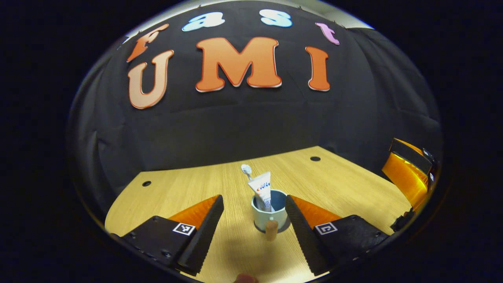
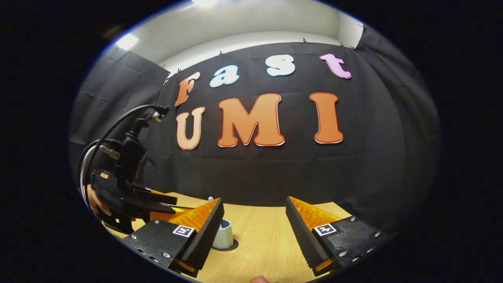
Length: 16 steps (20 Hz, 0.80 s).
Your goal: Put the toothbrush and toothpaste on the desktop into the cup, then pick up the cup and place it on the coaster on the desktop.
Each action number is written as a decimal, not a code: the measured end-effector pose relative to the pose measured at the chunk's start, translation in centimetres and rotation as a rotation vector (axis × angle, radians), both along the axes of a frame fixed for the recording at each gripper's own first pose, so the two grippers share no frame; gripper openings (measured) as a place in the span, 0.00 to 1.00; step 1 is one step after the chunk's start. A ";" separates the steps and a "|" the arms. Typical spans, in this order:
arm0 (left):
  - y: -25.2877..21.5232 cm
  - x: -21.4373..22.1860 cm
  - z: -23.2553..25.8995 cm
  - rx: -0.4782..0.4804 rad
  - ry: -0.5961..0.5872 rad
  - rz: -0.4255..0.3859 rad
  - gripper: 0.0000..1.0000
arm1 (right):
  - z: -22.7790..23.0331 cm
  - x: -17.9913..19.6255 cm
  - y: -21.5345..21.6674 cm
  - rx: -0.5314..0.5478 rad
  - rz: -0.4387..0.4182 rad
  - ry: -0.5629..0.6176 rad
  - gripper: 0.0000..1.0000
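Note:
A pale blue cup (image 1: 271, 216) with a wooden handle (image 1: 271, 230) stands on the wooden desktop (image 1: 346, 184). A white toothpaste tube (image 1: 262, 189) and a toothbrush (image 1: 246, 169) stick up out of it. A dark rim shows under its base; I cannot tell whether this is a coaster or shadow. My left gripper (image 1: 253, 200) is open, with the cup just ahead between its fingers and untouched. My right gripper (image 2: 254, 201) is open and holds nothing. The cup (image 2: 224, 234) sits low left, partly behind its left finger.
The right gripper (image 1: 406, 173) shows at the right edge of the left gripper view. In the right gripper view a hand (image 2: 94, 202) holds the left gripper (image 2: 173, 205) at the left. Two small dark holes (image 1: 315, 158) mark the desktop's far side, under the black wall.

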<state>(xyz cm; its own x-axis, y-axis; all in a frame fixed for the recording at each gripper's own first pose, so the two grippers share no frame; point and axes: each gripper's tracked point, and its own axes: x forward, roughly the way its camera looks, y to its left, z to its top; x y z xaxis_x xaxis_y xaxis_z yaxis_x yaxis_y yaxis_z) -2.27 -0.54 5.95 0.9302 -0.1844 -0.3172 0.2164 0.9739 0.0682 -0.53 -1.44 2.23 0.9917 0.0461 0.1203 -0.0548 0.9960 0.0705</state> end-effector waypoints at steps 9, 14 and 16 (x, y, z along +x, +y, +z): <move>4.7 -3.0 6.9 -0.072 -0.325 0.105 0.94 | 0.4 0.9 2.7 -0.032 -0.006 -0.019 0.95; 7.3 -4.5 8.1 -0.086 -0.401 0.151 0.94 | 1.6 1.3 4.7 -0.061 0.015 -0.047 0.95; 8.0 -4.7 8.4 -0.081 -0.419 0.164 0.94 | 1.9 1.5 5.4 -0.069 0.028 -0.050 0.95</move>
<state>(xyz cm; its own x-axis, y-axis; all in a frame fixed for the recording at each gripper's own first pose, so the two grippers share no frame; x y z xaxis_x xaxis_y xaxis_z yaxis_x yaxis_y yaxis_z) -6.94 7.44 14.35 0.9943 -0.0323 0.1017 0.0284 0.9988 0.0394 0.96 3.94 4.12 0.9827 0.0837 0.1652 -0.0846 0.9964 -0.0020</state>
